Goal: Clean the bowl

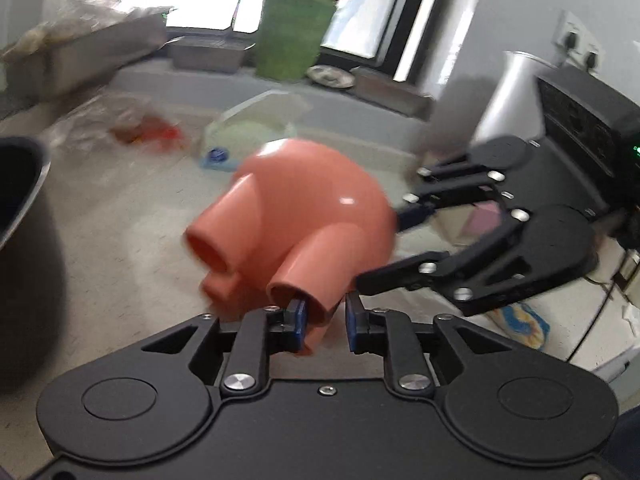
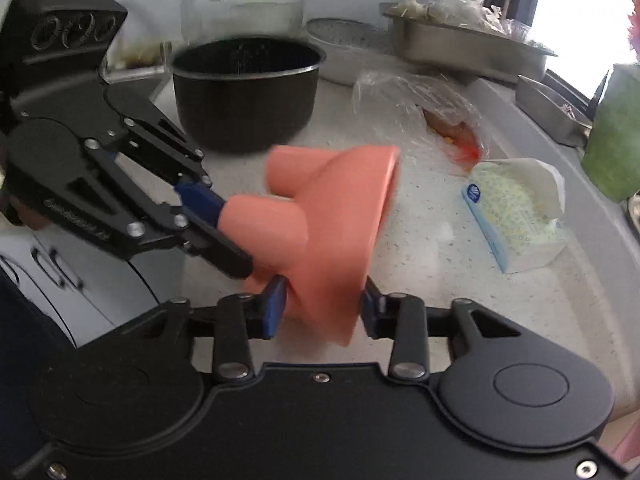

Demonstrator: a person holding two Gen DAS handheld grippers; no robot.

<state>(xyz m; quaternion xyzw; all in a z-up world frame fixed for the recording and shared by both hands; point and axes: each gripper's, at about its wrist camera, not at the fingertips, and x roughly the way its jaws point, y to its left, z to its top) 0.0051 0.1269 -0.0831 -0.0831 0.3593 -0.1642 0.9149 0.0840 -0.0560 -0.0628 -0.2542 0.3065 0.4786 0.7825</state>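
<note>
A salmon-pink plastic bowl [image 1: 312,204] with tube-shaped legs is held in the air above the speckled counter, turned on its side. My left gripper [image 1: 326,322] is shut on the wall of one leg, one pad inside the tube. In the right wrist view the bowl [image 2: 340,216] is seen edge-on, and my right gripper [image 2: 324,304] straddles its rim with the blue pads [image 2: 276,300] either side; contact is blurred. The left gripper [image 2: 212,208] shows there holding a leg. The right gripper [image 1: 384,240] shows at the bowl's right in the left wrist view.
A black pot [image 2: 244,88] stands behind the bowl. A pack of wipes [image 2: 516,212], a clear plastic bag [image 2: 420,108] and steel trays [image 2: 464,48] lie on the counter [image 2: 440,280]. A green vase [image 1: 294,28] stands at the window. A black appliance [image 1: 588,128] is right.
</note>
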